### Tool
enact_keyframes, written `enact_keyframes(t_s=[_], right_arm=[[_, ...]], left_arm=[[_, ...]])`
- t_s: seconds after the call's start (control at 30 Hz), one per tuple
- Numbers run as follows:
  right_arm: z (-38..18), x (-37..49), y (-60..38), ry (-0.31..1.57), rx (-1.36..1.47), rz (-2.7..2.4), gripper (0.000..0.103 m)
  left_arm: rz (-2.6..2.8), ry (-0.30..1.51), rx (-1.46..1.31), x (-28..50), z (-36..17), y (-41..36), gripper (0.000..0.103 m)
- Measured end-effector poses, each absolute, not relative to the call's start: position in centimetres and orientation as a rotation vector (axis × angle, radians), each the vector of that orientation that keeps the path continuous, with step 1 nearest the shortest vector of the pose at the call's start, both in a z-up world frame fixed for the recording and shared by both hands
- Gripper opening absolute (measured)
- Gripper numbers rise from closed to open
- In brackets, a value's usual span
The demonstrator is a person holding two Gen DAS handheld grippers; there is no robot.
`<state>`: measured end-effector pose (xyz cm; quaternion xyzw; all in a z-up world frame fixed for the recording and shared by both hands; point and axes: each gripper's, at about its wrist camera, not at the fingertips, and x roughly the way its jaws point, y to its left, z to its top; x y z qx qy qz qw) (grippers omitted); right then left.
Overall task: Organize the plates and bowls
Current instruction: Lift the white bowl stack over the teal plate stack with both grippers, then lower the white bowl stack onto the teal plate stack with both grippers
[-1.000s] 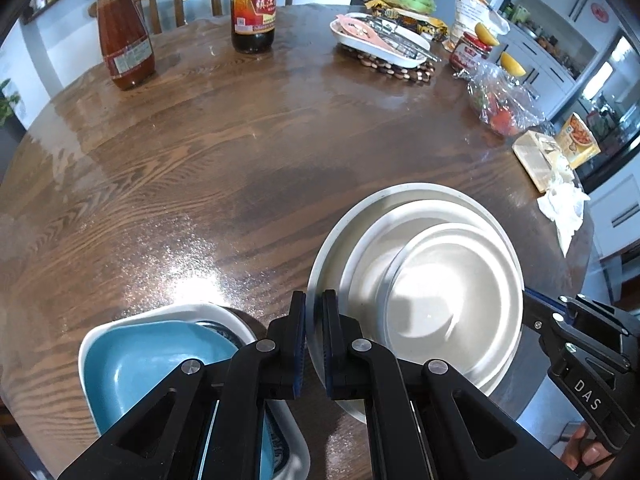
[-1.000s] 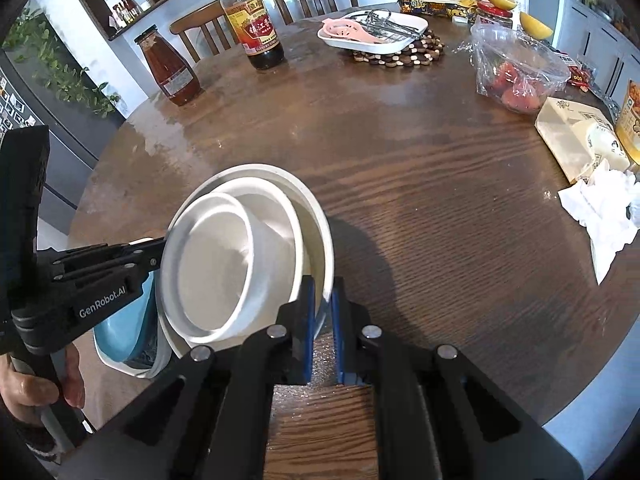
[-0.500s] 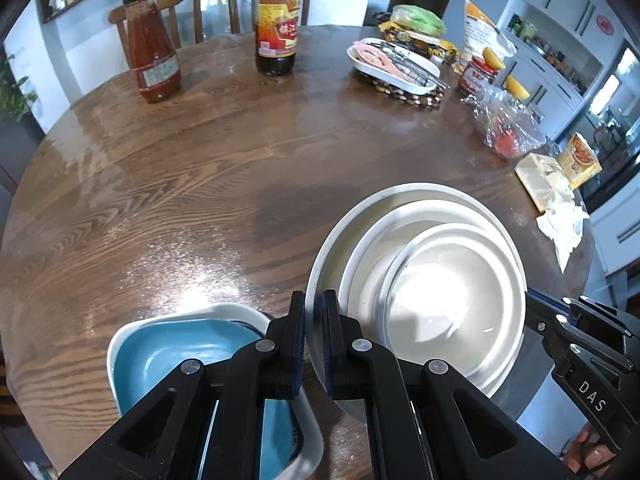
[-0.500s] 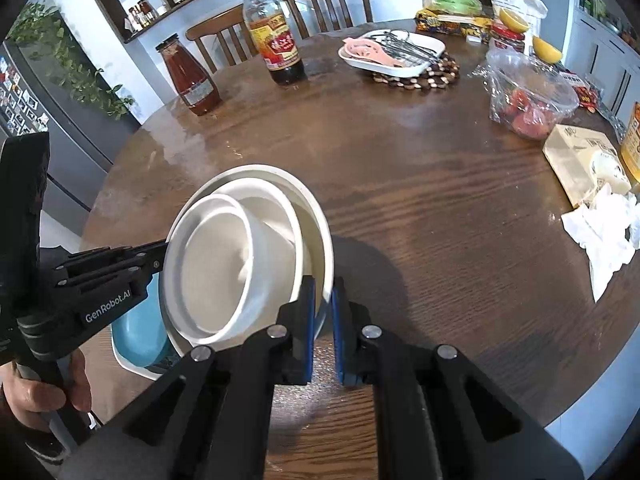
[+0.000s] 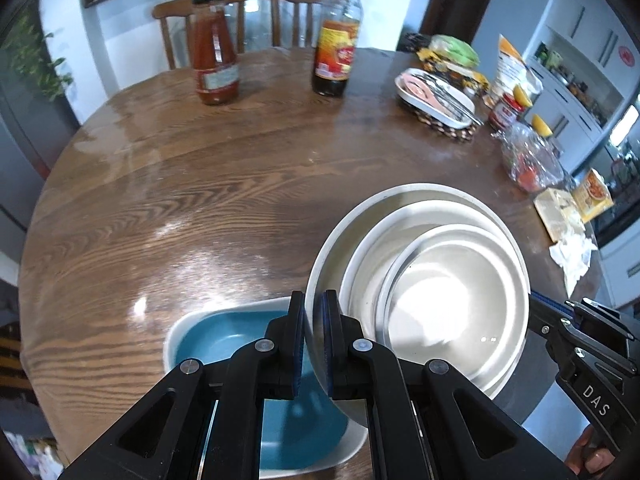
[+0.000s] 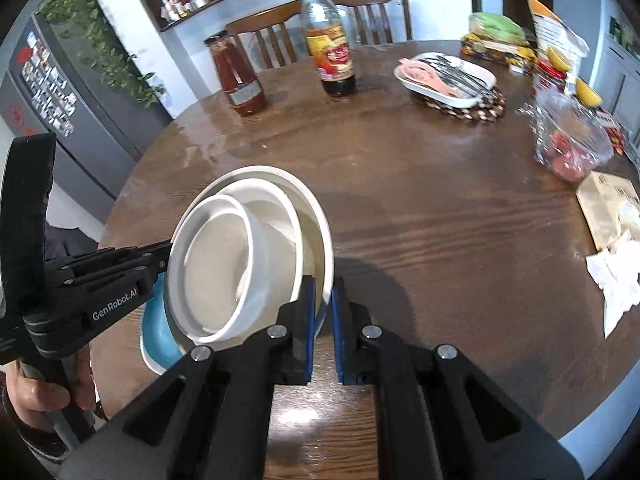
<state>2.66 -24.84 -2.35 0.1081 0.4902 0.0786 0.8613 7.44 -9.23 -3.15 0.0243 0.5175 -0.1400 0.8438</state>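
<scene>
The left gripper [image 5: 313, 340] is clamped on the near-left rim of the large white bowl [image 5: 344, 240], and the right gripper [image 6: 323, 332] is clamped on the opposite rim of the same bowl, so the bowl hangs between the two, clear of the tabletop [image 5: 200, 200]. Nested inside it sit a medium white bowl [image 5: 368, 256] and, innermost, a small white bowl [image 5: 452, 300], both shifted toward one side. Just beneath and to the left lies a blue square dish [image 5: 224, 344] with a white rim, resting on the tabletop. Farther off stand a red sauce jar [image 5: 214, 64] and a dark sauce bottle [image 5: 336, 48], with a white tray of utensils [image 5: 436, 96] on a beaded mat to their right.
</scene>
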Motion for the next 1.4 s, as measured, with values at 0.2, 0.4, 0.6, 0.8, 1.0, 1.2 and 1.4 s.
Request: enact_keyframes(t_s=[0.2,0.4,0.6,0.8,1.0,1.2,1.4], right_arm=[[-1.6,3.2,-22.2,1.021,0.196,0.247,0.011],[-1.6,4.0,-19.6,1.032,0.165,0.334,0.011],[-2.4,4.3,-17.6,1.058,0.152,0.402,0.011],[-3.3,4.4,-16.7,1.091,0.151,0.438,0.011],[-3.9,4.5,-16.6,1.116,0.150,0.446,0.011],[-4.3,4.6,-16.7,1.135,0.156,0.447,0.011],[-4.9,4.6,-16.5,1.162,0.159,0.450,0.011]], left_arm=[[-0.217,1.079,0.020,6.8,-2.3,-6.1,0.004],[-0.135,1.077,-0.010,5.8,-2.1,-3.2,0.004],[-0.074,1.096,-0.026,5.1,-2.7,-1.1,0.004],[-0.048,1.124,-0.033,4.8,-3.5,-0.4,0.004],[-0.045,1.142,-0.034,4.5,-4.0,-0.2,0.004],[-0.045,1.154,-0.032,4.5,-4.3,-0.1,0.004],[-0.041,1.182,-0.030,4.4,-4.9,0.1,0.004]])
